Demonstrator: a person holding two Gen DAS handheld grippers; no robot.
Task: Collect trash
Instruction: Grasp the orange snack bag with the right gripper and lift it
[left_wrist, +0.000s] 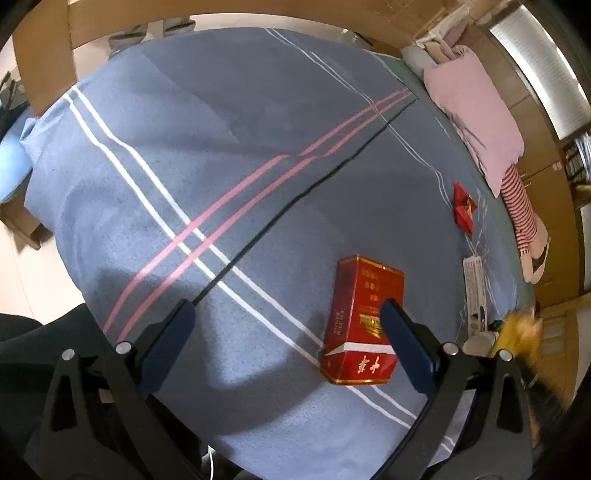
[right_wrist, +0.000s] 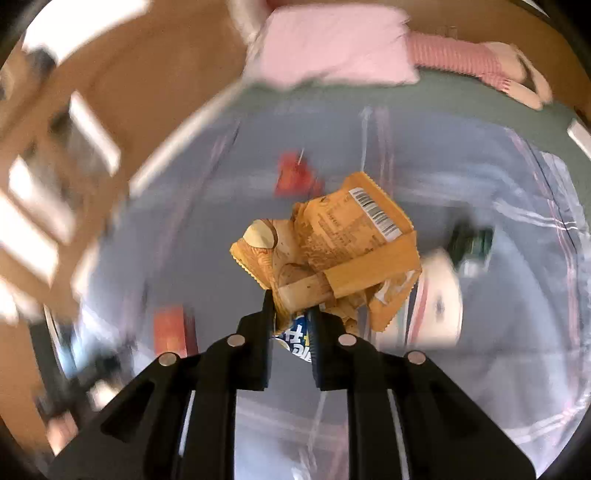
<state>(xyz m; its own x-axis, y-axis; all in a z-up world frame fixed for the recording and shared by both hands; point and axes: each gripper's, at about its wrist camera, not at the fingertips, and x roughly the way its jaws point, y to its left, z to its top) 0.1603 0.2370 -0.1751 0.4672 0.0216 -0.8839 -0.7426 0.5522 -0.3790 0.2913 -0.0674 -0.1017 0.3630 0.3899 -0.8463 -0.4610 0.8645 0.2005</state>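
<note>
Left wrist: left gripper (left_wrist: 286, 314) fingers spread wide over the striped bedsheet (left_wrist: 207, 147); red cigarette pack (left_wrist: 360, 321) lies flat by the right finger, ungripped. Red wrapper (left_wrist: 463, 206) farther off.

Right wrist: right gripper (right_wrist: 290, 306) clamped on crumpled orange snack wrapper (right_wrist: 332, 247), held above the bed; background motion-blurred.

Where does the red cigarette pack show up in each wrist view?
Left wrist: cigarette pack lies lower right of centre on the blue bedspread, partly behind the left gripper's right finger.
Right wrist: probably the blurred red-orange block at lower left; too smeared to confirm.
Shared landmark: pink pillow at the bed's far edge.
</note>
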